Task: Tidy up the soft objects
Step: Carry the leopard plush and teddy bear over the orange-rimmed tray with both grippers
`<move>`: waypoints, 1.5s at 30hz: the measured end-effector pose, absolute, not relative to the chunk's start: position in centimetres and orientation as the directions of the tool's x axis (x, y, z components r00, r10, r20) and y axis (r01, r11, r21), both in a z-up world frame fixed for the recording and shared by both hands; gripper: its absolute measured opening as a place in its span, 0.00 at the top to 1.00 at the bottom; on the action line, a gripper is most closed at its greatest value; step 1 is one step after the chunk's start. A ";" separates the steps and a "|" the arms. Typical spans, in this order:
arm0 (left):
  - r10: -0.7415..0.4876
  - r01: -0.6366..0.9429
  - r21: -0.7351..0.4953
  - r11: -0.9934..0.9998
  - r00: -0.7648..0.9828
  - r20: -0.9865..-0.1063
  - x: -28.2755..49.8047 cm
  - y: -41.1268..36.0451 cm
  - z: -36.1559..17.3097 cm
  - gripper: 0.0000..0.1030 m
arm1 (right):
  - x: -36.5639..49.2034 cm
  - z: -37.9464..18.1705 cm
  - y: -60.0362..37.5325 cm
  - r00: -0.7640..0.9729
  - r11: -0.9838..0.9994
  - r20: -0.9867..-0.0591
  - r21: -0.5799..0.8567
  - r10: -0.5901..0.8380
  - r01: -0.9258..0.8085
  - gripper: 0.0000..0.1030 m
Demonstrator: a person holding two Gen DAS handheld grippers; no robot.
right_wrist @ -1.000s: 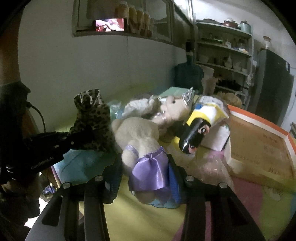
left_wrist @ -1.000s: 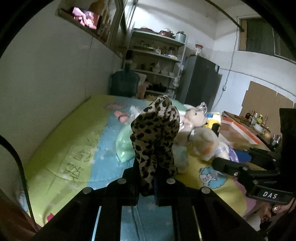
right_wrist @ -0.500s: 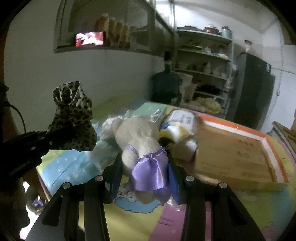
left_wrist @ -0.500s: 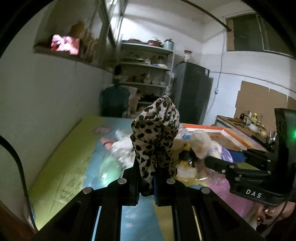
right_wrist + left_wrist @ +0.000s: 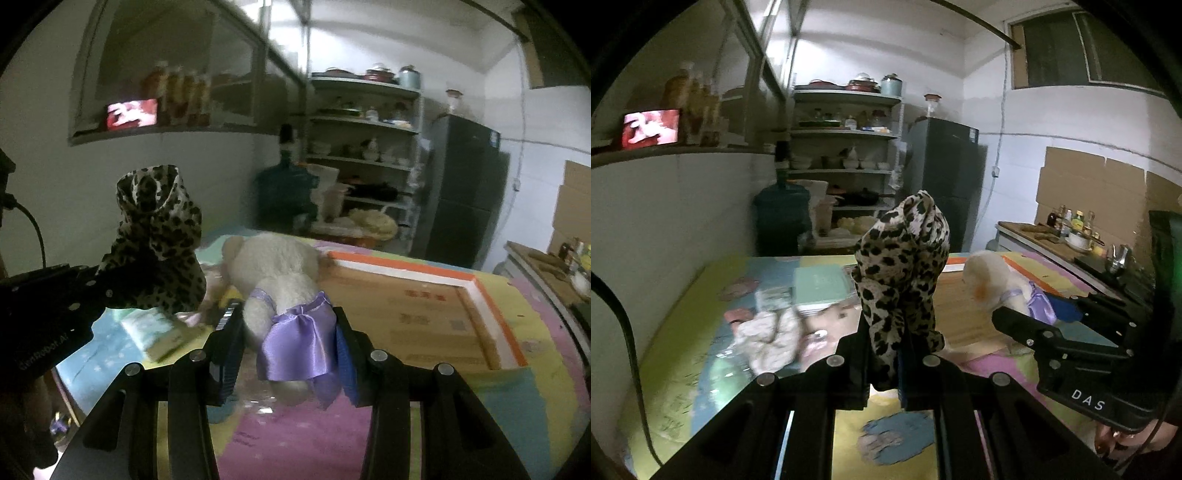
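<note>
Cardboard tray [image 5: 424, 310] beyond clutter [image 5: 768, 332]

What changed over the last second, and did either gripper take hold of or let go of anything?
Both grippers rose and swung away from the toy pile toward the cardboard box. Nothing was taken or released: the left gripper stays shut on the leopard-print cloth, the right gripper on the plush bear at its purple skirt. The other toys remain on the mat.
</note>
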State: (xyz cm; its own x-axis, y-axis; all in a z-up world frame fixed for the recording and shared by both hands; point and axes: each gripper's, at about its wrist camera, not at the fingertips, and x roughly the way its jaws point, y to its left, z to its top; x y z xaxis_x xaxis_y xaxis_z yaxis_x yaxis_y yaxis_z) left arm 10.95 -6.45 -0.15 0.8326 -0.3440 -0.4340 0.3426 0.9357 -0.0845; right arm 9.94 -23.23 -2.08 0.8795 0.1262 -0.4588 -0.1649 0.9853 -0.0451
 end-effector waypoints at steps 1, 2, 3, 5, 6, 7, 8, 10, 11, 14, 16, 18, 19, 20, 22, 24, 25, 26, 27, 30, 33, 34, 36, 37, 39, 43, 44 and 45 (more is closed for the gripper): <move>-0.349 0.347 -0.086 0.934 0.830 -0.436 11.0 -7.0 -0.1 0.90 | 9.9 -2.0 -23.8 0.882 0.987 -0.456 -0.046 0.115 -0.152 0.55; -0.356 0.355 -0.088 0.931 0.824 -0.441 11.3 -7.6 -0.1 0.90 | 9.9 -1.8 -24.5 0.886 0.990 -0.453 -0.046 0.100 -0.136 0.55; -0.367 0.365 -0.094 0.926 0.816 -0.447 11.6 -8.4 0.0 0.90 | 9.8 -1.8 -25.2 0.888 0.991 -0.450 -0.046 0.088 -0.122 0.55; -0.392 0.389 -0.107 0.915 0.798 -0.458 12.2 -9.8 0.0 0.90 | 9.8 -1.4 -27.0 0.893 0.995 -0.446 -0.041 0.062 -0.090 0.55; -0.401 0.397 -0.112 0.911 0.791 -0.462 12.5 -10.4 0.0 0.90 | 9.8 -1.3 -27.8 0.894 0.996 -0.445 -0.040 0.050 -0.075 0.55; -0.410 0.405 -0.115 0.907 0.784 -0.467 12.7 -11.0 0.0 0.90 | 9.8 -1.3 -28.8 0.895 0.998 -0.445 -0.040 0.034 -0.057 0.55; -0.421 0.419 -0.117 0.900 0.773 -0.475 13.2 -12.0 0.0 0.90 | 9.9 -1.2 -29.6 0.895 0.998 -0.445 -0.041 0.018 -0.040 0.55; -0.431 0.433 -0.115 0.894 0.762 -0.482 13.6 -13.4 0.0 0.90 | 10.0 -1.1 -31.1 0.894 0.999 -0.447 -0.043 -0.012 -0.009 0.56; -0.438 0.443 -0.114 0.889 0.755 -0.487 13.9 -14.3 -0.2 0.90 | 10.2 -1.0 -32.1 0.893 0.999 -0.450 -0.040 -0.024 0.007 0.55; -0.458 0.464 -0.123 0.877 0.734 -0.501 14.7 -16.6 -0.3 0.91 | 10.4 -0.8 -35.0 0.887 0.998 -0.458 -0.027 -0.055 0.048 0.55; -0.470 0.475 -0.132 0.870 0.718 -0.513 15.3 -18.1 -0.4 0.91 | 10.8 -0.7 -36.9 0.882 0.997 -0.466 -0.018 -0.074 0.074 0.55; -0.478 0.483 -0.138 0.864 0.705 -0.523 16.0 -19.3 -0.5 0.91 | 11.2 -0.7 -38.9 0.874 0.995 -0.477 -0.007 -0.090 0.099 0.55; -0.481 0.486 -0.141 0.863 0.701 -0.527 16.2 -20.0 -0.5 0.91 | 11.5 -0.7 -39.9 0.870 0.994 -0.484 -0.002 -0.097 0.110 0.55; -0.485 0.489 -0.146 0.860 0.693 -0.533 16.6 -20.9 -0.7 0.91 | 11.6 -0.8 -40.6 0.866 0.993 -0.489 0.000 -0.103 0.118 0.55; -0.488 0.491 -0.151 0.858 0.685 -0.541 17.1 -21.9 -0.8 0.91 | 11.9 -0.9 -42.4 0.858 0.991 -0.500 0.005 -0.113 0.134 0.55; -0.492 0.491 -0.164 0.855 0.672 -0.554 17.9 -23.3 -1.1 0.91 | 12.2 -1.1 -43.8 0.852 0.990 -0.510 0.008 -0.119 0.144 0.55; -0.493 0.490 -0.170 0.855 0.664 -0.562 18.4 -24.1 -1.3 0.91 | 12.5 -1.2 -44.6 0.848 0.989 -0.516 0.009 -0.121 0.147 0.55; -0.493 0.489 -0.175 0.854 0.658 -0.570 18.7 -24.8 -1.5 0.91 | 12.8 -1.3 -45.0 0.845 0.989 -0.521 0.010 -0.122 0.150 0.55; -0.494 0.489 -0.180 0.854 0.651 -0.576 19.0 -25.3 -1.7 0.91 | 13.1 -1.5 -45.5 0.841 0.989 -0.527 0.011 -0.121 0.149 0.55; -0.494 0.481 -0.200 0.854 0.626 -0.603 20.2 -26.7 -2.7 0.91 | 14.6 -2.0 -46.6 0.829 0.991 -0.551 0.023 -0.099 0.134 0.55; -0.492 0.468 -0.224 0.855 0.595 -0.635 21.3 -27.7 -3.9 0.91 | 16.1 -3.0 -47.2 0.810 0.993 -0.582 0.036 -0.074 0.116 0.55; -0.490 0.465 -0.228 0.856 0.587 -0.644 21.6 -28.0 -4.3 0.91 | 16.4 -3.3 -47.1 0.804 0.993 -0.590 0.037 -0.071 0.114 0.55; -0.484 0.454 -0.237 0.859 0.570 -0.663 22.3 -28.5 -5.1 0.91 | 17.3 -4.0 -47.4 0.791 0.993 -0.609 0.041 -0.063 0.111 0.55; -0.480 0.450 -0.237 0.861 0.566 -0.670 22.5 -28.6 -5.3 0.91 | 17.6 -4.2 -47.4 0.786 0.993 -0.616 0.044 -0.060 0.111 0.55; -0.475 0.448 -0.237 0.862 0.554 -0.684 22.9 -29.0 -5.9 0.91 | 18.3 -4.8 -47.7 0.774 0.993 -0.631 0.052 -0.052 0.109 0.55; -0.469 0.441 -0.244 0.864 0.526 -0.709 23.5 -29.5 -6.9 0.91 | 19.2 -5.9 -47.9 0.749 0.993 -0.661 0.043 -0.053 0.109 0.55; -0.466 0.441 -0.243 0.864 0.518 -0.717 23.6 -29.7 -7.2 0.91 | 19.3 -6.2 -48.0 0.744 0.993 -0.666 0.042 -0.053 0.108 0.55; -0.465 0.441 -0.243 0.864 0.514 -0.721 23.7 -29.8 -7.4 0.91 | 19.3 -6.5 -48.0 0.739 0.993 -0.672 0.043 -0.051 0.108 0.55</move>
State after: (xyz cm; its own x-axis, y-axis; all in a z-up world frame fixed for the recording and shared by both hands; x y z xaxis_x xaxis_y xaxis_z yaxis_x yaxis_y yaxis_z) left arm 23.66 -29.82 -7.44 0.5139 -0.4649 -0.7209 0.4413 0.8639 -0.2426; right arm 19.33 -48.03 -6.46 0.7392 -0.0513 -0.6716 0.1076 0.9933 0.0425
